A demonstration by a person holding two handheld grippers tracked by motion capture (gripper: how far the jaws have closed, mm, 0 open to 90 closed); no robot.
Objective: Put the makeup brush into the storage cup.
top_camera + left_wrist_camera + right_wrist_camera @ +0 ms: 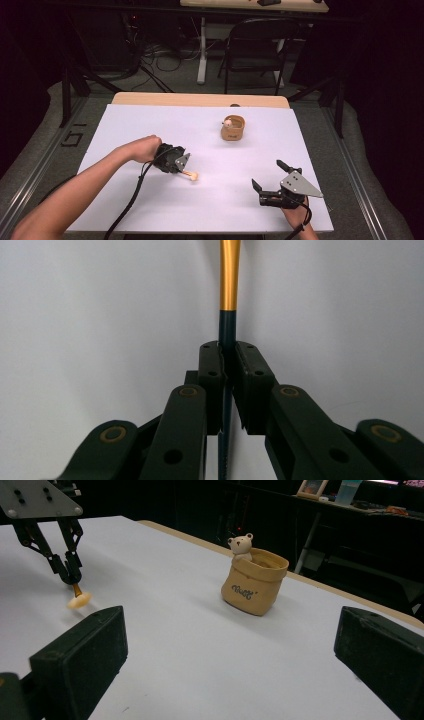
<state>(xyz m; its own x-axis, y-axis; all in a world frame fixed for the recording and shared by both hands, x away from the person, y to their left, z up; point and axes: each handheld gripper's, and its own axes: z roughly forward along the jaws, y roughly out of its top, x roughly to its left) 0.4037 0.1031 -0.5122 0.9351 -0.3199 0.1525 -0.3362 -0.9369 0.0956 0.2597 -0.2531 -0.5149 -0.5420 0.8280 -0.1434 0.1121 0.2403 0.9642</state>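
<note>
Covering the table [200,210] a white sheet, dark room, left gripper [184,169] jaws clamping brush [190,174], right gripper [267,176] jaws apart

In the left gripper view, the brush [230,275] runs out of frame at 12 o'clock, so its head is cut off; only the gold ferrule and dark handle show. The handle's stretch between the pads is hidden by the left gripper [228,347], and its lower end leaves the frame at 6 o'clock. In the high view, the handle is hidden inside the left gripper [186,170]; the brush [191,175] is too small to tell bristle detail. In the right gripper view, the right gripper [227,655] is cut off at 6 o'clock. The lettering on the pot [255,587] is too blurred to read.
</note>
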